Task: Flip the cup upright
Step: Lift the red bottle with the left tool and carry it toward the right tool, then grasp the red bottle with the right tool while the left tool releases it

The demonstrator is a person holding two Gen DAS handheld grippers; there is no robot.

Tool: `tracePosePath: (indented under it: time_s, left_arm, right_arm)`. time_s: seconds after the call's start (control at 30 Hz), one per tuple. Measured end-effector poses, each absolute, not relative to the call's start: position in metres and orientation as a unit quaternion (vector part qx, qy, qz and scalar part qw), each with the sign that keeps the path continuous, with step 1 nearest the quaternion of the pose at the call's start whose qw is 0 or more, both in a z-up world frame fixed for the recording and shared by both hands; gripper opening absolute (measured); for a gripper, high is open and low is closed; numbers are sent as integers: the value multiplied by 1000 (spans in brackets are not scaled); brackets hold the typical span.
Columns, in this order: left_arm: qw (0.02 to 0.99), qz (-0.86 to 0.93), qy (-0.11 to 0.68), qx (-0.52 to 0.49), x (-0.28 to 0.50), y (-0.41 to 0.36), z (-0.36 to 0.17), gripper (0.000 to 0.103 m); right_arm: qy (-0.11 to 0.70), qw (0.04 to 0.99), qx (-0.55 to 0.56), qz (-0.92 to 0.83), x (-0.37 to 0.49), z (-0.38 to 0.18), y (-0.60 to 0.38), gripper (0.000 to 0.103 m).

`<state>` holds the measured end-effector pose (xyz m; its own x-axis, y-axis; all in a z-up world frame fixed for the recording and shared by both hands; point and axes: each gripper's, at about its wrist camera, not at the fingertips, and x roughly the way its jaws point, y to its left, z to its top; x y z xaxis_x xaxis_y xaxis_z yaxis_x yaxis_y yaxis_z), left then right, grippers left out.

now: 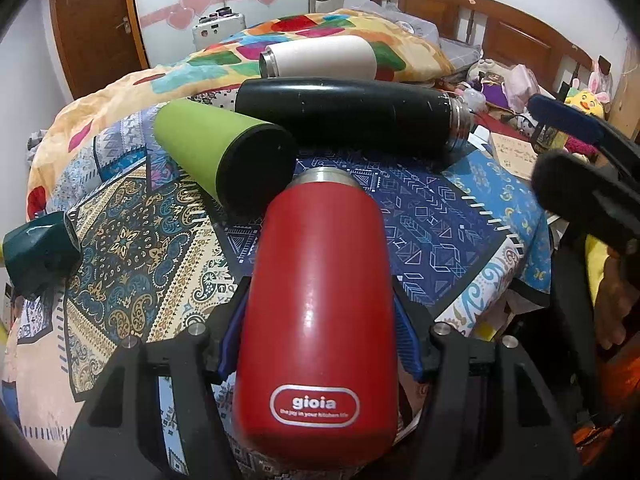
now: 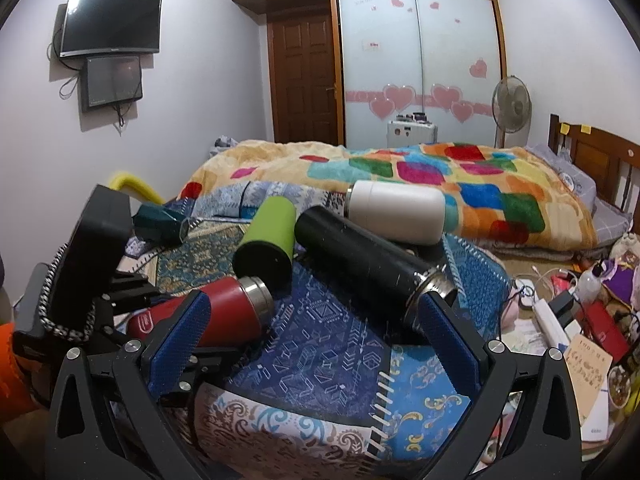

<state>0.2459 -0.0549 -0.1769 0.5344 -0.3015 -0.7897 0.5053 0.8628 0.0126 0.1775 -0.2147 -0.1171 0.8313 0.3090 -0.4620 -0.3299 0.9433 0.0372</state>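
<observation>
A red "gioia" flask (image 1: 320,300) lies on its side between the blue pads of my left gripper (image 1: 320,336), which is shut on its body; its steel neck points away. In the right wrist view the red flask (image 2: 224,312) shows at left, held by the left gripper. My right gripper (image 2: 316,332) is open and empty over the blue patterned cloth (image 2: 332,344). A black flask (image 2: 368,264), a green cup (image 2: 266,240) and a white cup (image 2: 396,210) lie on their sides beyond it.
A dark green cup (image 1: 40,252) lies at the left edge of the cloth. The colourful blanket (image 2: 460,184) covers the bed behind. Clutter, cables and a red box (image 2: 600,324) sit at the right. The right gripper (image 1: 576,152) shows at the right of the left wrist view.
</observation>
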Motion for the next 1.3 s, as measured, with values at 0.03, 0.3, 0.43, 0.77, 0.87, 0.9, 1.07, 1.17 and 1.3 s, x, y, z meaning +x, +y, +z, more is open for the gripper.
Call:
tracePosePath:
  time_s: [0.03, 0.3, 0.43, 0.77, 0.87, 0.9, 1.07, 1.17, 1.3]
  left_arm:
    - [867, -233, 423, 122, 246, -55, -177, 63]
    - [881, -234, 402, 83, 232, -27, -143, 89]
    - [916, -175, 350, 85, 227, 12, -120, 96]
    - [896, -139, 413, 82, 255, 64, -164, 75]
    - [891, -156, 419, 80, 254, 59, -169, 75]
    - [890, -160, 419, 82, 251, 56, -171, 75]
    - [887, -186, 416, 81, 242, 42, -173, 75]
    - [889, -193, 408, 75, 231, 31, -171, 75]
    - [895, -188, 400, 64, 223, 21, -171, 75]
  right_arm:
    - [239, 956, -22, 167, 177, -118, -214, 103]
    - [241, 957, -9, 160, 180, -120, -221, 103]
    - [265, 950, -4, 164, 193, -131, -216, 103]
    - [313, 929, -18, 197, 208, -163, -175, 103]
    - [318, 927, -23, 198, 209, -165, -172, 102]
    - [317, 928, -25, 195, 208, -166, -173, 103]
    - [320, 928, -31, 189, 203, -164, -182, 103]
    - [313, 931, -35, 185, 198, -159, -189, 103]
    - [306, 934, -40, 178, 196, -152, -197, 103]
